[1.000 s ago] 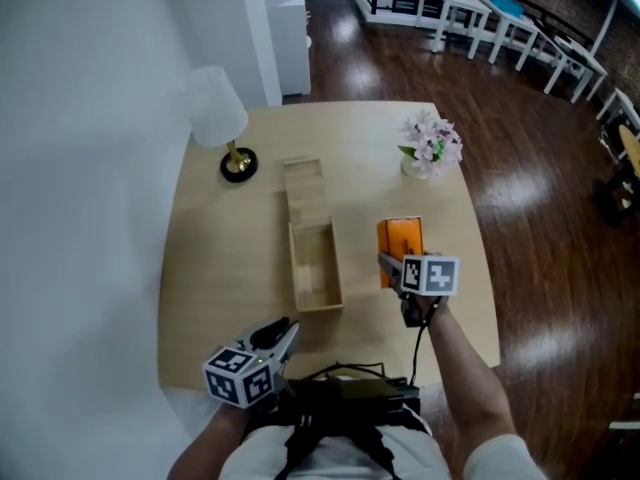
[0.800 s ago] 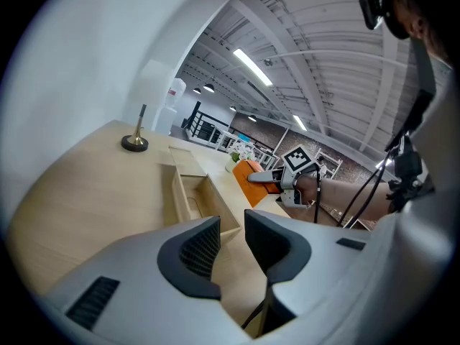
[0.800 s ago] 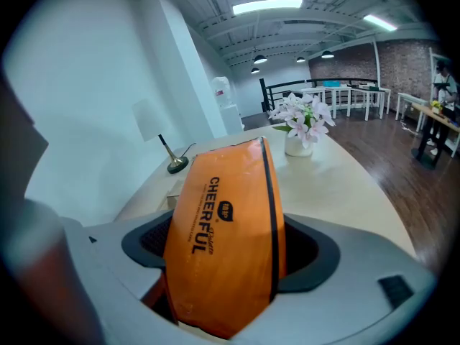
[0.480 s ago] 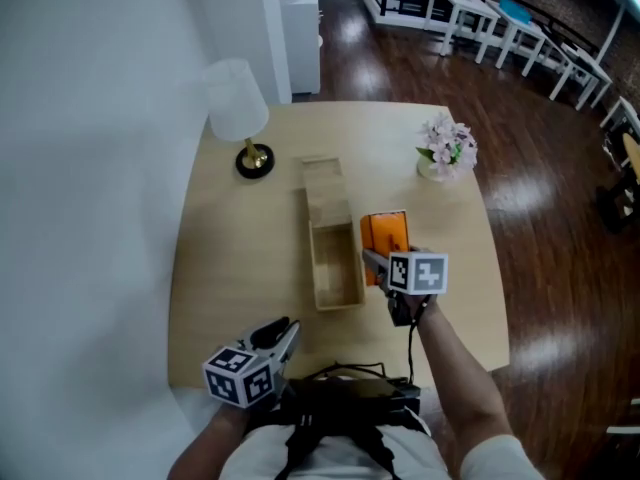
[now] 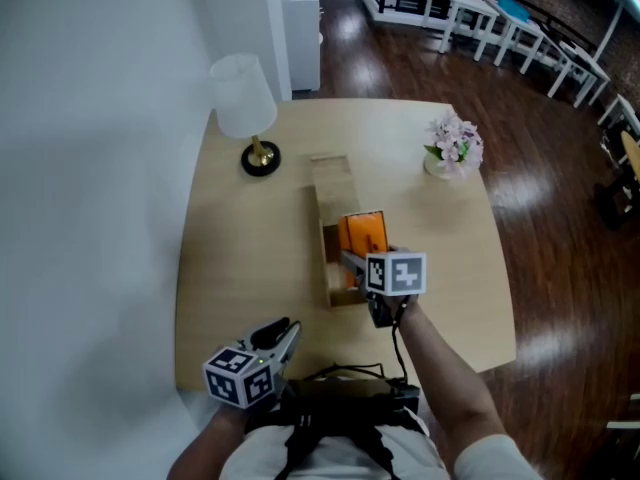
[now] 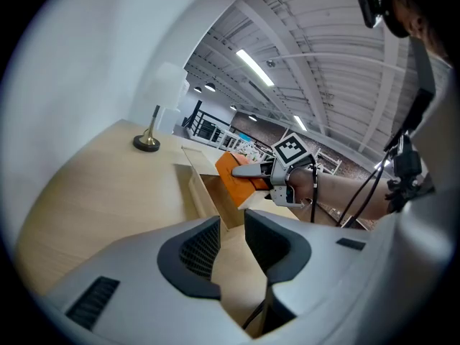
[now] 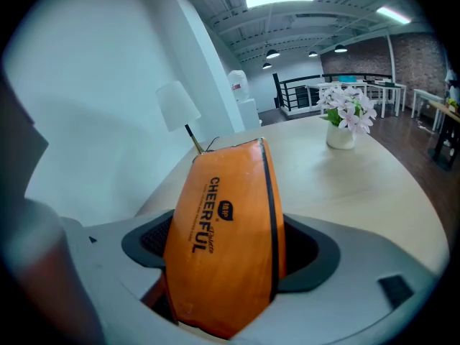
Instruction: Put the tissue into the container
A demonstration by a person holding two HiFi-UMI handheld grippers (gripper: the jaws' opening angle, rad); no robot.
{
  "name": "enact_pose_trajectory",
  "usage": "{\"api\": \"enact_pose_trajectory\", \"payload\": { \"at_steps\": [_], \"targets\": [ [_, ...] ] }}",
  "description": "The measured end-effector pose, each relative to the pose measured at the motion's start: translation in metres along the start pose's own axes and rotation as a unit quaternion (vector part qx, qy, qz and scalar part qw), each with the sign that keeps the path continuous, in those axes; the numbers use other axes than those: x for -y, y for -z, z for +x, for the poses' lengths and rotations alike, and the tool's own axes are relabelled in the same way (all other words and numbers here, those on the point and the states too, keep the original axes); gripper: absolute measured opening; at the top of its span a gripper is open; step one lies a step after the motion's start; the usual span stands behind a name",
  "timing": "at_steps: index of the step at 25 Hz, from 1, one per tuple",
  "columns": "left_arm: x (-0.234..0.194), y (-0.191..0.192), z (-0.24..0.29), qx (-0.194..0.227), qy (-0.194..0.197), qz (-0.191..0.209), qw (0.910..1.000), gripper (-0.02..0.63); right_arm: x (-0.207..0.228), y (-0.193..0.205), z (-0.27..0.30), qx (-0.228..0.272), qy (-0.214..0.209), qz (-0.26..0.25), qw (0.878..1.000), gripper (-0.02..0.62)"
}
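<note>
An orange tissue pack (image 5: 360, 234) is clamped upright between the wide-set jaws of my right gripper (image 5: 352, 263). It hangs over the near end of the long, open wooden container (image 5: 333, 286) at the middle of the table. In the right gripper view the tissue pack (image 7: 223, 236) fills the space between both pads. The left gripper view shows the same pack (image 6: 231, 177) above the container (image 6: 205, 196). My left gripper (image 5: 262, 353) rests by the table's front edge, left of the container, with only a narrow slit between its pads and nothing in it.
The container's wooden lid (image 5: 330, 173) lies flat just beyond it. A white lamp (image 5: 243, 103) stands at the back left. A vase of pink flowers (image 5: 455, 148) stands at the back right. A white wall runs along the left side, and dark floor surrounds the table.
My right gripper has carried the orange pack leftward, from the tabletop beside the container to a spot over its near end. The left gripper has stayed put.
</note>
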State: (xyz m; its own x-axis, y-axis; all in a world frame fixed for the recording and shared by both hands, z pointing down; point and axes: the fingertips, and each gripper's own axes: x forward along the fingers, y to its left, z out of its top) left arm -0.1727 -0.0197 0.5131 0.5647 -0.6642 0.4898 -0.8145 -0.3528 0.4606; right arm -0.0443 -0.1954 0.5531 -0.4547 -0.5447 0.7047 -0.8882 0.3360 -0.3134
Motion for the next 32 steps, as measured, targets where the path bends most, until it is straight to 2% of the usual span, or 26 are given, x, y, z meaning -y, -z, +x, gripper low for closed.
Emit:
{"api": "enact_pose_trajectory", "payload": {
  "at_steps": [9,14,19,23,32],
  "targets": [
    [-0.015,0.005,-0.014,0.002,-0.008,-0.013,0.9999,0.110,-0.017,0.016,0.033,-0.024,0.019,-0.005,1.000,0.431],
    [-0.019,0.009,-0.017,0.000,-0.011,-0.019,0.9998,0.110,-0.016,0.026,0.049,-0.035,0.028,0.019,0.999,0.431],
    [-0.021,0.010,-0.020,-0.001,-0.013,-0.020,0.9997,0.110,-0.013,0.033,0.056,-0.048,0.070,-0.007,0.996,0.431],
    [-0.022,0.011,-0.021,-0.002,-0.014,-0.020,0.9997,0.110,-0.022,0.031,0.059,-0.041,0.048,-0.001,0.998,0.433],
    [-0.015,0.011,-0.019,-0.003,-0.012,-0.015,0.9998,0.110,-0.014,0.033,0.053,-0.050,0.053,-0.013,0.997,0.433]
  ]
}}
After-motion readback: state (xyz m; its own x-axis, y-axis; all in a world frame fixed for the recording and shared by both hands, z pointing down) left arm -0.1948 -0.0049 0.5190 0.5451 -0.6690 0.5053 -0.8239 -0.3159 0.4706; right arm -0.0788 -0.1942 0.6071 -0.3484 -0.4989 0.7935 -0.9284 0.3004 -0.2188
